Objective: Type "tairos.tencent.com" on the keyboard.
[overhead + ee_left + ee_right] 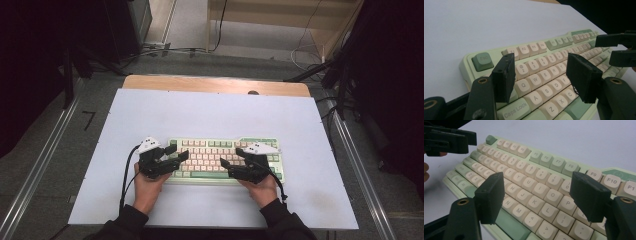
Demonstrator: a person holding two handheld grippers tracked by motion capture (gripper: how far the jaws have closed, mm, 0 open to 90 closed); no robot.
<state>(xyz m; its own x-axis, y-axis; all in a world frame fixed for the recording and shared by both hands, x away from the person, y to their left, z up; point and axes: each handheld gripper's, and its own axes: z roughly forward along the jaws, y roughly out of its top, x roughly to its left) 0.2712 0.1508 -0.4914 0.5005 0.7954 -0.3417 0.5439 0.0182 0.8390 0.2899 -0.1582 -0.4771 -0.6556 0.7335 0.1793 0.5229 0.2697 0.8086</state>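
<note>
A pale green keyboard point(227, 160) with cream and green keycaps lies flat on the white table cover point(210, 112), toward its near edge, in front of the person. The left gripper point(179, 152) hovers over the keyboard's left end, jaws spread wide above the Q-W-A-S keys with nothing between them. The right gripper point(231, 157) hangs over the right half, jaws likewise wide apart and empty above the letter keys. A wooden tabletop point(215, 84) shows beyond the cover.

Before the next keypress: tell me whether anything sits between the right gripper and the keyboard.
Nothing visible does. The right gripper has its jaws open just above the keyboard, with bare keys beneath the gap.
</note>
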